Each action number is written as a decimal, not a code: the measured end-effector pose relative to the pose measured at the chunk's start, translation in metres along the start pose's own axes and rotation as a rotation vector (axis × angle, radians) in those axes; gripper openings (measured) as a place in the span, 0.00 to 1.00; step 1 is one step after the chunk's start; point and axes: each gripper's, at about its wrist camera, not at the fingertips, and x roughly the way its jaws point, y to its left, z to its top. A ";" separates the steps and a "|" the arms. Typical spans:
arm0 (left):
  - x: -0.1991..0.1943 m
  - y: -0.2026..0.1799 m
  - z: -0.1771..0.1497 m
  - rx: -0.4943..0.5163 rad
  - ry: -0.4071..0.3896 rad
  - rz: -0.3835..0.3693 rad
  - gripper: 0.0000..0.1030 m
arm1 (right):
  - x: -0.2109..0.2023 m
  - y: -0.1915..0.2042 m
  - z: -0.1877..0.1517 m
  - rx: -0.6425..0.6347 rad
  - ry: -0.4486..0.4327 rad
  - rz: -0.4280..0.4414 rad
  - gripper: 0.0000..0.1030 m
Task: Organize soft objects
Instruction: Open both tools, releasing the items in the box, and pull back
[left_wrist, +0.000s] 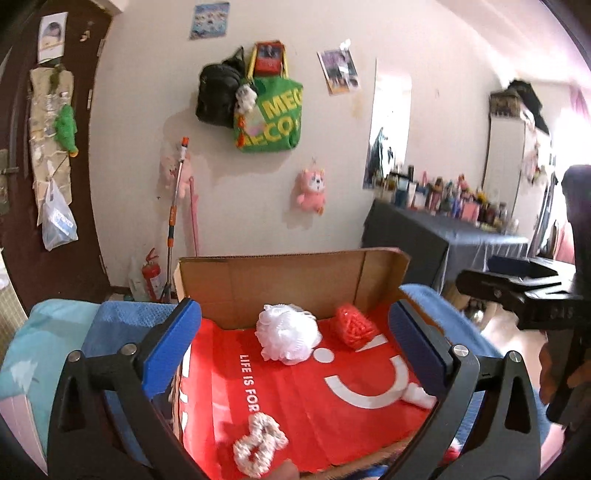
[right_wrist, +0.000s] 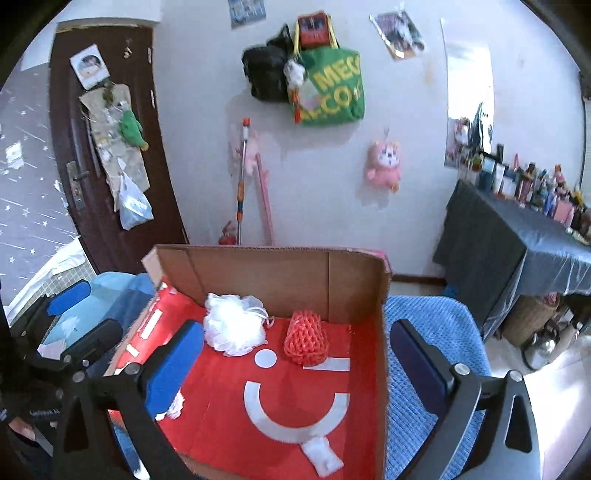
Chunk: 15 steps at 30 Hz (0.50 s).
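- Wall (right_wrist: 314, 184): pale, behind the work area. A green bag (right_wrist: 332, 88), a black bag (right_wrist: 264, 72) and a pink plush toy (right_wrist: 384, 166) hang on it. A dark door (right_wrist: 110, 155) stands at its left.
- Side table (right_wrist: 517, 251): at the right, under a dark cloth, with a crowded row of bottles and small figures along its top.
- Blue towel (right_wrist: 432, 332): spread under the box and showing at both sides of it.
- Cardboard box (right_wrist: 288, 280): open, lid flap upright at the far side, floor printed red with a white smile mark.
- Left gripper (left_wrist: 295, 354): jaws spread wide, nothing between the pads. It hangs over the near part of the box, pointing slightly downward.
- Right gripper (right_wrist: 295, 365): jaws spread wide, nothing between the pads. It hangs over the box, its right finger outside the right wall above the towel.
- White bath puff (left_wrist: 288, 334): on the box floor near the back wall, left of centre.
- Orange net (left_wrist: 354, 325): on the box floor near the back wall, just right of the puff and apart from it.
- Cream scrunchie (left_wrist: 258, 443): on the box floor at the near left edge.
- White pad (right_wrist: 325, 454): small, on the box floor at the near edge below the smile mark, well apart from the puff and the net.
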 end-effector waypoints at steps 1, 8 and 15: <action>-0.008 -0.001 -0.001 -0.005 -0.009 -0.004 1.00 | -0.013 0.002 -0.003 -0.003 -0.020 0.000 1.00; -0.060 -0.020 -0.020 0.031 -0.080 -0.002 1.00 | -0.074 0.014 -0.032 -0.039 -0.125 -0.019 1.00; -0.108 -0.036 -0.053 0.084 -0.178 0.063 1.00 | -0.109 0.023 -0.073 -0.031 -0.162 -0.021 1.00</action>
